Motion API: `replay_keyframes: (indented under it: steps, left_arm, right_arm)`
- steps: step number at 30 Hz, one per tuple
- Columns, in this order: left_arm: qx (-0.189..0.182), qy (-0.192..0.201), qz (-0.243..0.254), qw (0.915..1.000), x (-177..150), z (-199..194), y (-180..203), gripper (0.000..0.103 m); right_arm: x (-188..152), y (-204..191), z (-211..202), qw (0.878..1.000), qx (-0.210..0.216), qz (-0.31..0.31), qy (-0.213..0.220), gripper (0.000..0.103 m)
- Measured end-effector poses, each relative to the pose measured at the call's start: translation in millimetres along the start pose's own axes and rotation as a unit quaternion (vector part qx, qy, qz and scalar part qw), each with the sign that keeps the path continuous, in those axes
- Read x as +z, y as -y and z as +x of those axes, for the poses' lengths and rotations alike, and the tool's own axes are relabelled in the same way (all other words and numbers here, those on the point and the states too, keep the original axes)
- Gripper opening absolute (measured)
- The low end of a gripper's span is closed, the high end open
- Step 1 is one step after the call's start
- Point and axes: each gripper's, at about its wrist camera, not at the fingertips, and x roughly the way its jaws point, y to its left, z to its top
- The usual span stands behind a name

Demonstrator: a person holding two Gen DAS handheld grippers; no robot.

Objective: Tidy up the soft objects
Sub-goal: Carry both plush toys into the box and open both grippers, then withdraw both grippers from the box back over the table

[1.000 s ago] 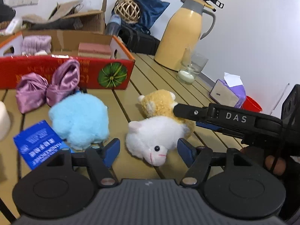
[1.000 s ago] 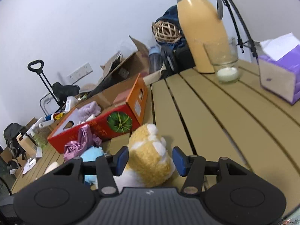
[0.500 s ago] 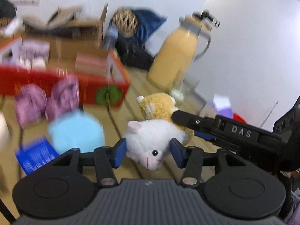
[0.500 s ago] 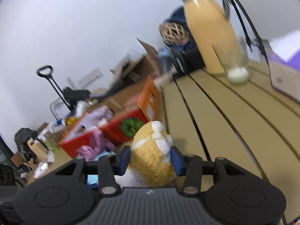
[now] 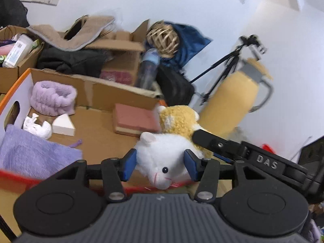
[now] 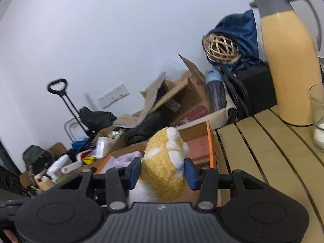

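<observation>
White plush toy (image 5: 162, 154) is pinched between the left gripper (image 5: 160, 163) pads, held above the front edge of the open cardboard box (image 5: 95, 129). Yellow plush toy (image 6: 164, 170) is pinched by the right gripper (image 6: 163, 171) just beside it, over the box's right end, near the slatted table (image 6: 253, 162).

Left wrist view close above the orange box (image 5: 18, 93), facing 12 o'clock, right wrist view beside it, both sharing the yellow flask (image 6: 289, 60) at 2 o'clock

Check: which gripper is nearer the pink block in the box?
Right. The right gripper, shut on the yellow plush, sits beside the pink block. The left gripper, shut on the white plush, is further back, at the box's near edge.
</observation>
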Motion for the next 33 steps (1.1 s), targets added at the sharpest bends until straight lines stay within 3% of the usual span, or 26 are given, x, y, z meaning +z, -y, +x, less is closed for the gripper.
replay_keyframes:
  steps: [4,7,11,15,19,25,33]
  left_arm:
    - [0.061,-0.012,0.024,0.9978,-4,23,-9,0.057]
    - [0.042,-0.006,0.031,0.9986,-11,14,-14,0.061]
    - [0.050,0.028,0.047,0.9973,-6,-18,-4,0.065]
    - [0.069,0.067,0.084,0.9918,-2,-68,17,0.076]
    - [0.103,0.098,0.131,0.9812,-13,-115,38,0.078]
    - [0.110,0.129,0.166,0.9715,-42,-187,58,0.084]
    - [0.121,0.169,0.159,0.9651,-95,-267,66,0.089]
  right_arm:
    - [-12,1,32,0.999,-0.033,-0.015,-0.022,0.045]
    - [-22,-2,34,0.997,-0.065,-0.041,-0.018,0.046]
    - [-18,-11,13,0.996,-0.063,-0.066,0.001,0.049]
    - [-5,-28,-23,0.995,-0.048,-0.090,0.021,0.051]
    - [4,-51,-69,0.991,-0.033,-0.126,0.036,0.059]
    - [1,-86,-138,0.984,-0.018,-0.171,0.049,0.066]
    - [-21,-111,-223,0.979,-0.012,-0.190,0.076,0.075]
